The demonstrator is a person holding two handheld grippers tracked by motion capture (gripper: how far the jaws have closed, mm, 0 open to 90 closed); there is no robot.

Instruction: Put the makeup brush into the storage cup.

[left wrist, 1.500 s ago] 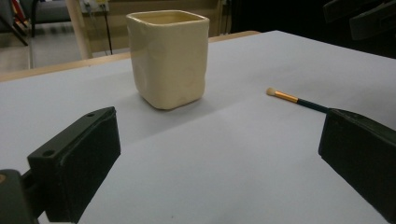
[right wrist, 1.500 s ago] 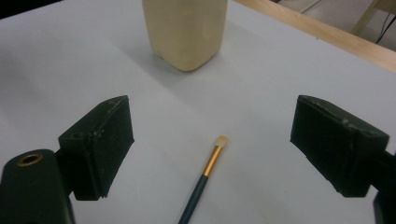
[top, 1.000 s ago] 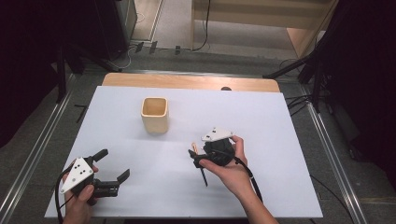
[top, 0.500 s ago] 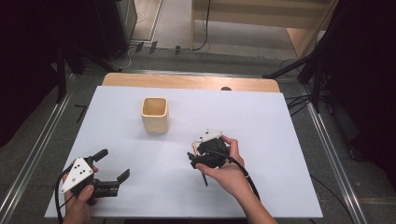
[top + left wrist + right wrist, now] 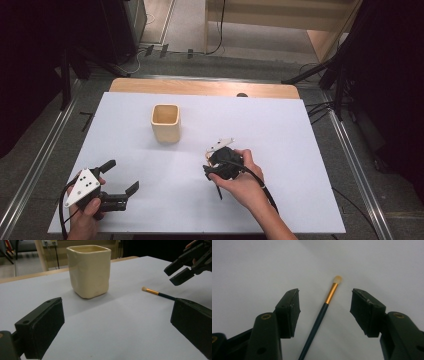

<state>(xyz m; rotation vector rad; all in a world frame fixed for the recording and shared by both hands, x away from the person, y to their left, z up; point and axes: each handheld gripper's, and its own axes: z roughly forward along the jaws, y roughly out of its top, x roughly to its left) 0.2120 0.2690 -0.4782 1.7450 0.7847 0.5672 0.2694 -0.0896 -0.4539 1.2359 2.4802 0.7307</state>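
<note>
Both claws open; right claw (image 5: 324, 312) lowered over brush (image 5: 322, 312).

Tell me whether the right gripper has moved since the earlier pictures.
Yes. In the high view, the right gripper has drifted slightly toward the person's side, away from the cream square ceramic cup, which stayed put. Its open jaws now straddle the thin dark-handled, gold-banded brush.
</note>
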